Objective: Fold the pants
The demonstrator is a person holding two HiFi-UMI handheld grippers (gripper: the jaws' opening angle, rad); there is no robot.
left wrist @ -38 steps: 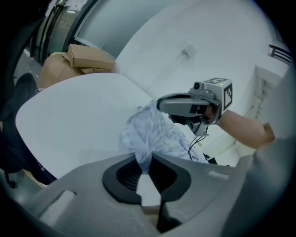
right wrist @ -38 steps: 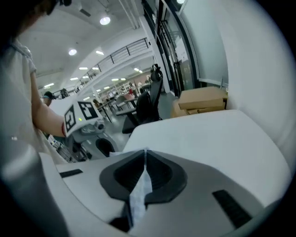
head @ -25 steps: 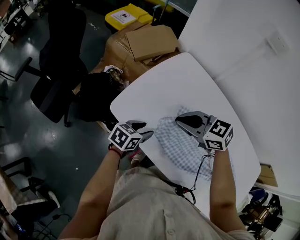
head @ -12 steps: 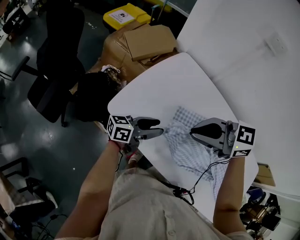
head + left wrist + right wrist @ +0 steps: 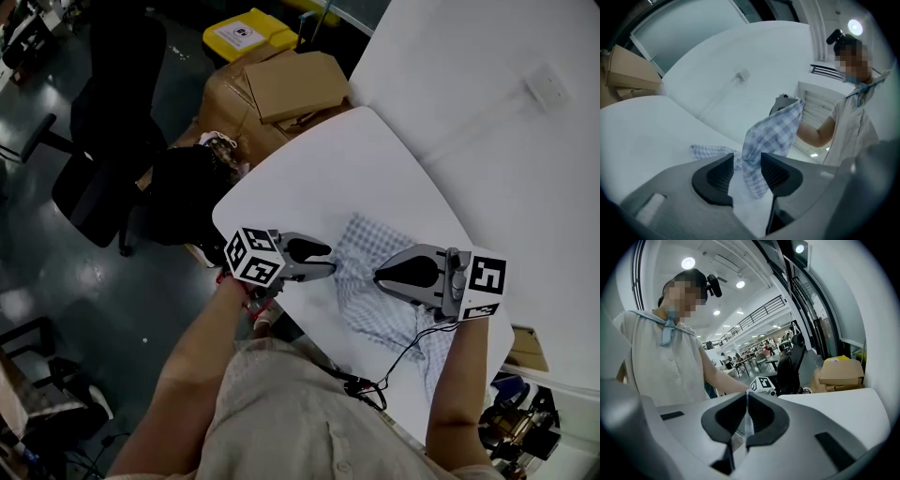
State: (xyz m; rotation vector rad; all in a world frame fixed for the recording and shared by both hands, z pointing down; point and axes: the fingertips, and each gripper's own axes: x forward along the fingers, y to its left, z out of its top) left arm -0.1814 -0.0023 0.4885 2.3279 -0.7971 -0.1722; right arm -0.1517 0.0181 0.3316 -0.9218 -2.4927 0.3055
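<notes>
Checked cotton, blue-white, thin and limp: the pants lie crumpled at lower right of the white bench, with one part lifted off it. Right tool is clenched on that raised part, a thin fabric edge pinched flat between its pads. Left tool is released and its jaws have just been closing a bit. In the left gripper view the hanging flap shows in the gap, pads not pressing it.

Step in hand, my read: take a second grip on the raised edge. Bite near the hem, one layer only, level with the right grip, then spread the cloth flat before folding. Bench is smooth, matte, with rounded corners, so the fabric should slide easily.
</notes>
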